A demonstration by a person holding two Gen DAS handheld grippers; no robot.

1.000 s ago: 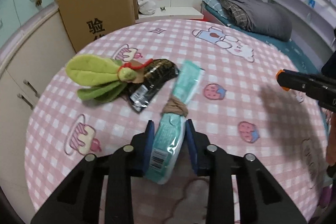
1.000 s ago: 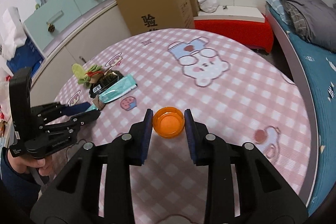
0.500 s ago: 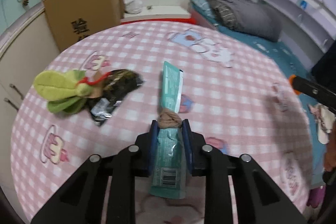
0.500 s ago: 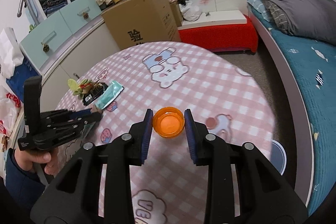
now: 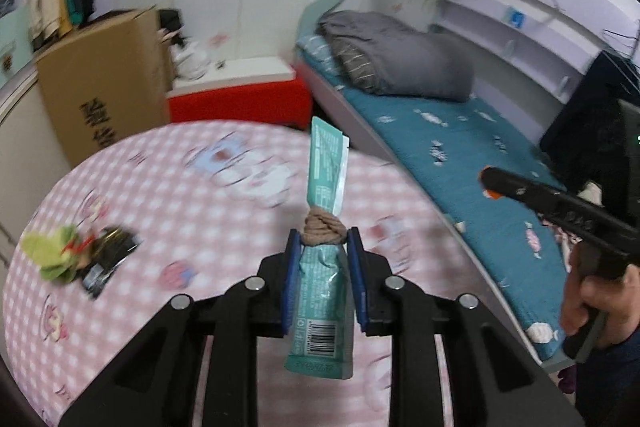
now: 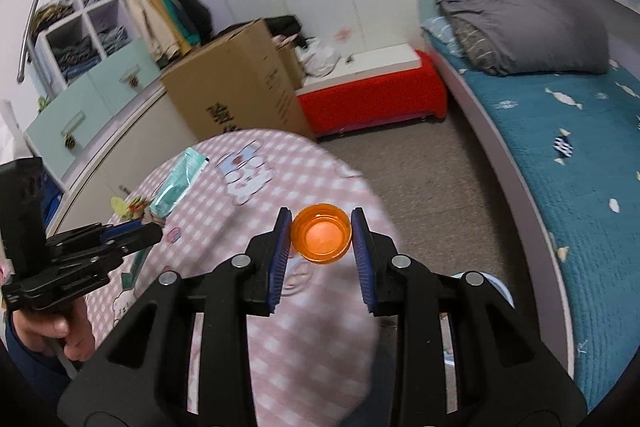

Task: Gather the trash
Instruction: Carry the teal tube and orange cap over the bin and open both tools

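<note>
**Both grippers loaded, wrapper and cap held up over the table**

While the pink checked table (image 5: 168,211) is blurred across most of the left wrist view, the teal wrapper (image 5: 325,283) is seen clamped between the blue pads of the left gripper (image 5: 323,251), standing nearly upright toward 12 o'clock. A brown hair tie (image 5: 322,229) is wound around its waist right at the fingertips. The barcode end is left hanging at 6 o'clock, clear of the tabletop. The jaws were squeezed in a bit tighter on it just now.

Over in the right wrist view, the orange bottle cap (image 6: 321,238) is pinched open side up in the right gripper (image 6: 321,233), with a pad pressed on each side. It's held over the table's edge, carpet showing beyond.

Still lying on the table at about 9 o'clock of the left view: a green plush toy (image 5: 50,251) touching a black packet (image 5: 106,259). A cardboard box (image 5: 104,75) and a bed (image 5: 460,143) are seen behind.
</note>
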